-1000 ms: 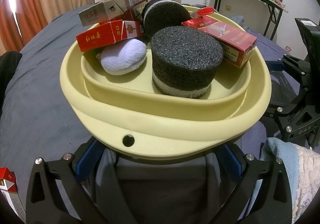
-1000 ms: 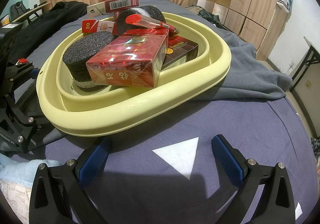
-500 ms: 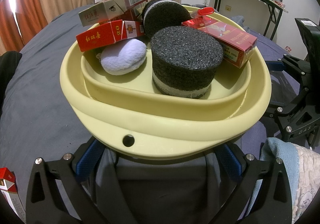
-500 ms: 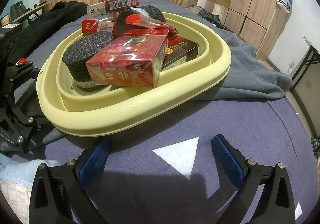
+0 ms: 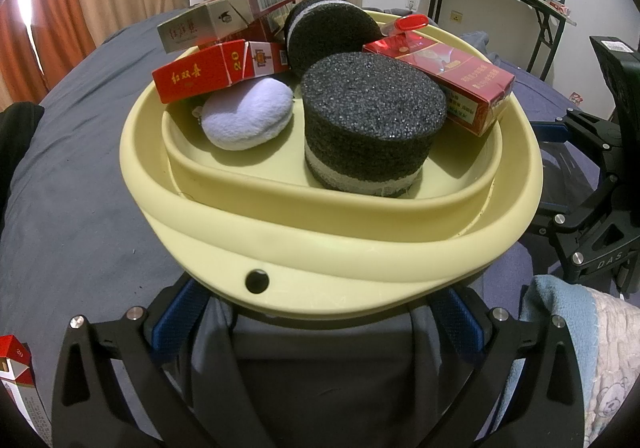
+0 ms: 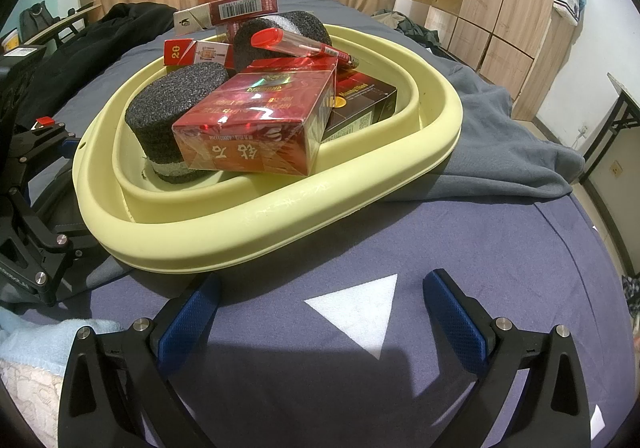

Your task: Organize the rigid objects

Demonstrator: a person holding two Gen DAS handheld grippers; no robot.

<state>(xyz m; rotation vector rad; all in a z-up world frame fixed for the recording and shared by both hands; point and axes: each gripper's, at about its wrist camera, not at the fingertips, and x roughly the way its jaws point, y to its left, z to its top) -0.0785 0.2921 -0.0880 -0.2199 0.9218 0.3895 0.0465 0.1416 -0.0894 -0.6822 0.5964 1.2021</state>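
Yellow basin (image 5: 328, 248) sits on the bed (image 5: 80, 175), on grey cloth over the blue cover. Left to right inside, in the left wrist view: red cigarette pack (image 5: 208, 75) with a pale pack (image 5: 224, 21) stacked above it, white plush lump (image 5: 246, 121) below, tall black foam cylinder (image 5: 372, 123) at centre with a second foam puck (image 5: 332, 33) behind, glossy red carton (image 5: 448, 77) leaning on the right rim, red-capped tube (image 5: 408, 23) behind it. Left gripper (image 5: 320, 318) spread wide, blue fingers (image 5: 178, 322) tucked under the basin's near rim; contact probably none, but the rim hides the tips. Right gripper (image 6: 318, 318) released, nothing held, fingers (image 6: 456, 320) apart over bare bed cover just short of the basin; white triangle (image 6: 360, 308) lies between them. Dark brown box (image 6: 362, 103) sits behind the carton.
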